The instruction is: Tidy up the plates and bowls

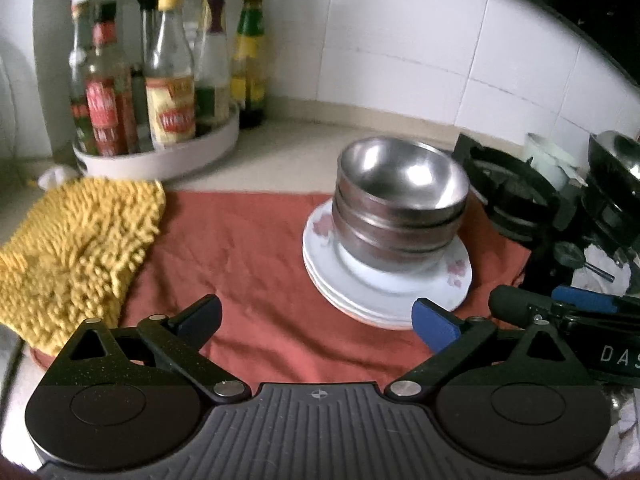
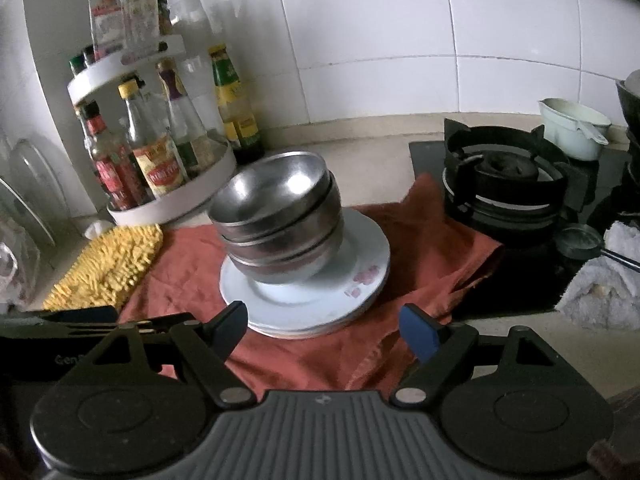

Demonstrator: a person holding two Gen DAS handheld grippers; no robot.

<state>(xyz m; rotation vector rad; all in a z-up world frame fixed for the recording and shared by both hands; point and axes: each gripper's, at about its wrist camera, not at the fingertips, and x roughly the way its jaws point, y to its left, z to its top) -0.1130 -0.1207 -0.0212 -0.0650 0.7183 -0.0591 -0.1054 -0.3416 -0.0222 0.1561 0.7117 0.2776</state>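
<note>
Resting nested steel bowls on stacked white plates, both on the red cloth.
Left view: left gripper spread wide, empty, near the plates. Right view: right gripper likewise gaping before them, holding nothing.

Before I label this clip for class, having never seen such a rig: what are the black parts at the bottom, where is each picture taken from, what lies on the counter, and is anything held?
A person holds two hand grippers, each carrying a camera that looks along its fingers. One picture is from the left gripper, the other from the right gripper. Both are open and hold nothing. On a red cloth sit stacked steel bowls on stacked white plates. Beside it lie a yellow mop cloth, a bottle rack and a gas burner.
</note>
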